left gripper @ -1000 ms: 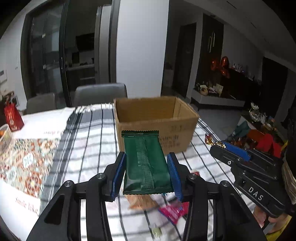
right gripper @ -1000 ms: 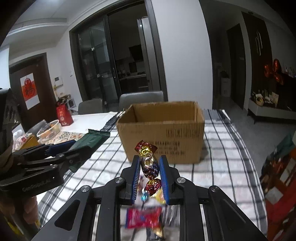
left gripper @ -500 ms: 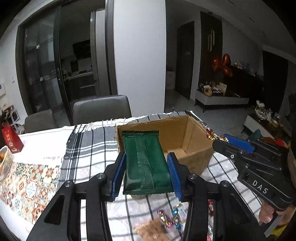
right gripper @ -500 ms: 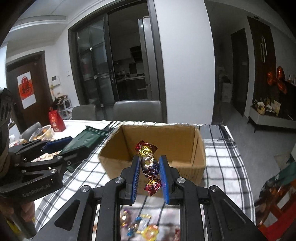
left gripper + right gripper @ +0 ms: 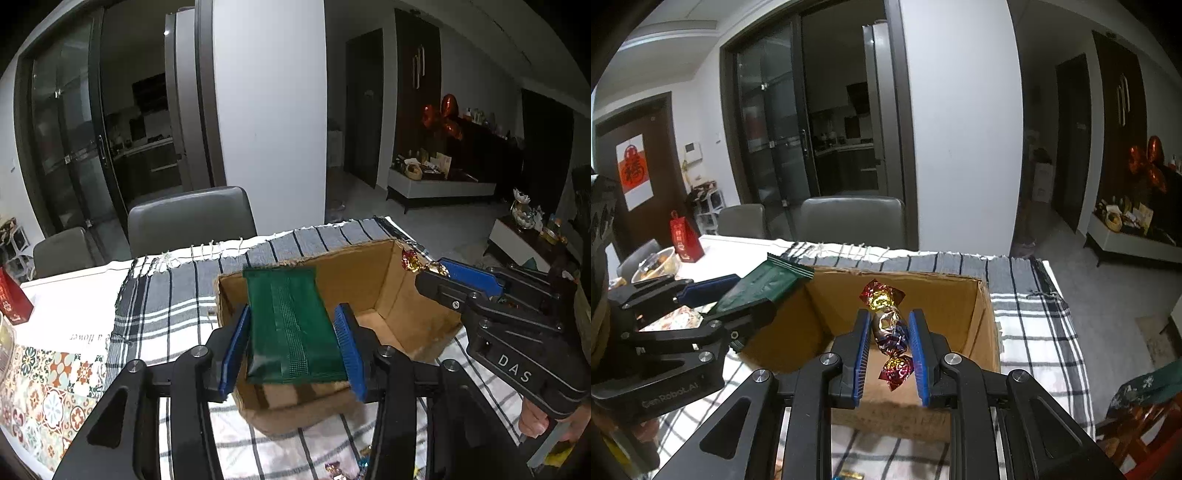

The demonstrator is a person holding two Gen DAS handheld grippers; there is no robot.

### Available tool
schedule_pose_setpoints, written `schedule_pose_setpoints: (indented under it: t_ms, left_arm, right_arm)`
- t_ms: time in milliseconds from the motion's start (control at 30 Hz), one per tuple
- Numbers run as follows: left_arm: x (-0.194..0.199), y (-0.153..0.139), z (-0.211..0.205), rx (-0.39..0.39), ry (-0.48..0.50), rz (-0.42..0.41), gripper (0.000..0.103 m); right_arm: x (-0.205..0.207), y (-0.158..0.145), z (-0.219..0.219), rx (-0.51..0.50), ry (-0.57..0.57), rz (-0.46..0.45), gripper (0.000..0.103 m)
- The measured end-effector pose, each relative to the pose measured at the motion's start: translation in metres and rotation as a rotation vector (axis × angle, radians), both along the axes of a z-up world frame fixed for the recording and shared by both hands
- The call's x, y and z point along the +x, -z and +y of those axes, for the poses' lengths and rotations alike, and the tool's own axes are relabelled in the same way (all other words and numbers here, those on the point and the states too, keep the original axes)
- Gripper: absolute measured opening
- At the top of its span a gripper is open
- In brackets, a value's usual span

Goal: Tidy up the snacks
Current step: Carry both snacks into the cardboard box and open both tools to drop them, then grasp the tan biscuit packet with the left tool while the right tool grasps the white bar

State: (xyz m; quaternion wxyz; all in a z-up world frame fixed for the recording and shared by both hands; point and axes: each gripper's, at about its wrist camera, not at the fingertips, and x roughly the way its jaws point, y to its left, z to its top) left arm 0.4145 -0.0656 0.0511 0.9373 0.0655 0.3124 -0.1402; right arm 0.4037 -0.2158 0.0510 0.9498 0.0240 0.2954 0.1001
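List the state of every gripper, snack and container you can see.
Left gripper: shut on the green foil snack packet, held above the box.
Right gripper: shut on the string of foil-wrapped candies, held above the box.
Brown cardboard box: open-topped, upright on the checked tablecloth.

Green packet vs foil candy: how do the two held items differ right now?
The green packet is flat, wide and matte; the foil candy is narrow, lumpy and shiny, with twisted red and gold ends. The left gripper spreads wide around the packet; the right gripper closes narrowly on the candy. The packet sits toward the cardboard box left side, the candy nearer its middle. Both are held over the open box.
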Motion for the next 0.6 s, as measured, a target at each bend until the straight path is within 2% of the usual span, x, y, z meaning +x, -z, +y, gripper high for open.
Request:
schedule_pose_setpoints:
  t_ms: [33, 67, 100, 200, 400, 600]
  left_arm:
    - [0.003, -0.001, 0.001, 0.004, -0.019, -0.003, 0.063]
    - [0.004, 0.000, 0.004, 0.001, -0.038, -0.005, 0.068]
    - [0.004, 0.000, 0.006, -0.009, -0.042, -0.003, 0.068]
    - [-0.006, 0.001, 0.009, -0.006, -0.044, -0.005, 0.068]
    - [-0.047, -0.006, 0.009, 0.043, -0.049, -0.073, 0.068]
    - [-0.085, -0.009, 0.015, 0.041, -0.059, -0.082, 0.068]
  right_arm:
    - [0.002, 0.001, 0.000, 0.000, 0.007, 0.005, 0.028]
    - [0.005, 0.003, -0.003, 0.003, 0.023, 0.014, 0.034]
    - [0.005, 0.003, -0.005, 0.005, 0.037, 0.015, 0.046]
    - [-0.004, 0.004, -0.009, 0.006, 0.052, 0.015, 0.047]
    - [-0.040, 0.000, -0.007, -0.007, 0.051, -0.002, 0.047]
    - [-0.071, -0.004, -0.006, 0.026, 0.032, 0.013, 0.047]
